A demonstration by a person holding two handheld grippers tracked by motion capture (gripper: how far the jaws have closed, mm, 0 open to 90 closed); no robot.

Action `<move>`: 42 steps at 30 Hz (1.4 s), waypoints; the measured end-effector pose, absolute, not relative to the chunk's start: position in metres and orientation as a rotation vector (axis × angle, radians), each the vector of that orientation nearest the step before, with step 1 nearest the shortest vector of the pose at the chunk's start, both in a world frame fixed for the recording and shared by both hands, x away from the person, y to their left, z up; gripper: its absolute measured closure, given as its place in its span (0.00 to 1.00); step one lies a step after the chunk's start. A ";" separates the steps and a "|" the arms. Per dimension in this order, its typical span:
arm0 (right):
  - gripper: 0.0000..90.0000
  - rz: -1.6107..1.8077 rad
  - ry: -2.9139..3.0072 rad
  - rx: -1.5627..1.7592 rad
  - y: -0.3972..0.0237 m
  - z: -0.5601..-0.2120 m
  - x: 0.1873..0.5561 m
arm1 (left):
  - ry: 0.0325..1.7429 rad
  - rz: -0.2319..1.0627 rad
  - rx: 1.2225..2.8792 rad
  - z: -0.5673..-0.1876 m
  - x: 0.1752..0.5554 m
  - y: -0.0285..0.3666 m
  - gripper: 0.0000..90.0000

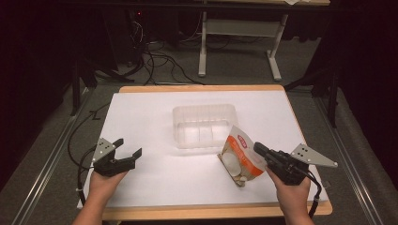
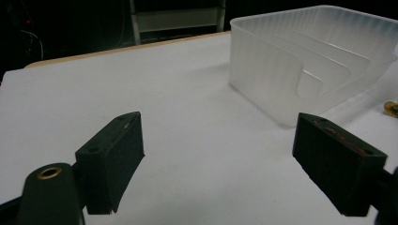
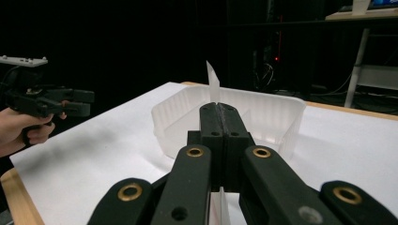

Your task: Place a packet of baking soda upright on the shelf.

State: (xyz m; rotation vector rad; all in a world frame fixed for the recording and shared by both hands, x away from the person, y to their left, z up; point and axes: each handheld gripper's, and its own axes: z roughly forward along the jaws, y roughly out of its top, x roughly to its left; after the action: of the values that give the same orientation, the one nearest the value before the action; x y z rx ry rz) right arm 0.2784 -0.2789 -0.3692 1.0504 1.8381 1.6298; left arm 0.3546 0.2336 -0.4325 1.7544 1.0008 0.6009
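A white and orange snack bag [image 1: 240, 157] is tilted just right of the clear plastic container [image 1: 204, 108], near the table's front right. My right gripper [image 1: 257, 148] is shut on the bag's upper right edge. In the right gripper view, a thin white strip of the bag [image 3: 213, 82] sticks up between the closed jaws of the right gripper [image 3: 219, 110], with the container [image 3: 277, 112] right behind. My left gripper [image 1: 130, 146] stands open at the front left, empty. From the left gripper [image 2: 218, 140], the container [image 2: 267, 70] is ahead and to the right.
The table is covered by a white sheet [image 1: 150, 112] with a wooden edge [image 1: 202, 87] showing around it. A desk frame [image 1: 274, 56] and loose cables [image 1: 159, 61] are on the floor beyond the far edge. The other hand's left gripper [image 3: 77, 103] shows far left.
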 end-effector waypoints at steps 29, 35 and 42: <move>1.00 1.580 1.717 1.124 -0.305 -0.367 0.277 | 0.998 0.599 1.757 -0.432 0.354 0.233 0.19; 0.94 1.599 1.738 1.139 -0.309 -0.373 0.276 | 0.997 0.599 1.754 -0.432 0.354 0.233 0.19; 0.81 1.579 1.782 1.164 -0.304 -0.383 0.278 | 0.997 0.595 1.761 -0.432 0.355 0.234 0.19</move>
State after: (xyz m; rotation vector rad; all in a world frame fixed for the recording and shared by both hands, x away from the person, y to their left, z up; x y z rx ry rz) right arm 0.2785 -0.3040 -0.3830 1.1639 1.7815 1.5788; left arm 0.3548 0.2335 -0.4325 1.7606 0.9975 0.5947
